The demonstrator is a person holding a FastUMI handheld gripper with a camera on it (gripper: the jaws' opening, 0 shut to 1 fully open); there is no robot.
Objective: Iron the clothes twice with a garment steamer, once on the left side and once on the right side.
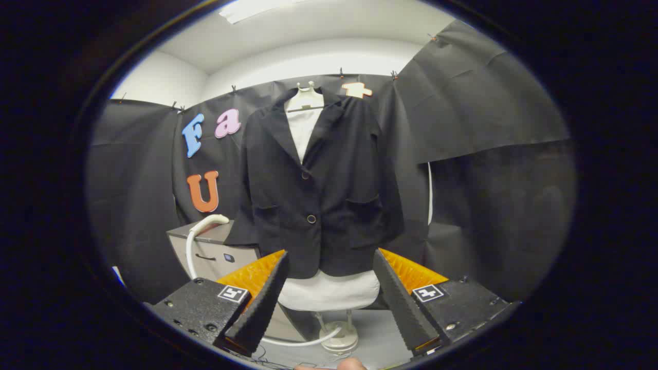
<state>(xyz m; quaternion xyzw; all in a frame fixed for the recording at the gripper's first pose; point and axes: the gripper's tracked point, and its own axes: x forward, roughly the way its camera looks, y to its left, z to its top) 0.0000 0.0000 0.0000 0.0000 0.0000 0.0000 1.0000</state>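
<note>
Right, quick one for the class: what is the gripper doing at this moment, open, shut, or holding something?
Gripper: open, holding nothing; the jacket hangs beyond its fingers.

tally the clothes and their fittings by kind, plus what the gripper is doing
jackets: 1
white shirts: 1
hangers: 1
jacket buttons showing: 2, upper, lower
hoses: 1
total: 6
gripper: open, empty, jacket beyond its fingers

The grey table carries the white stand base and a curling white hose.
</note>
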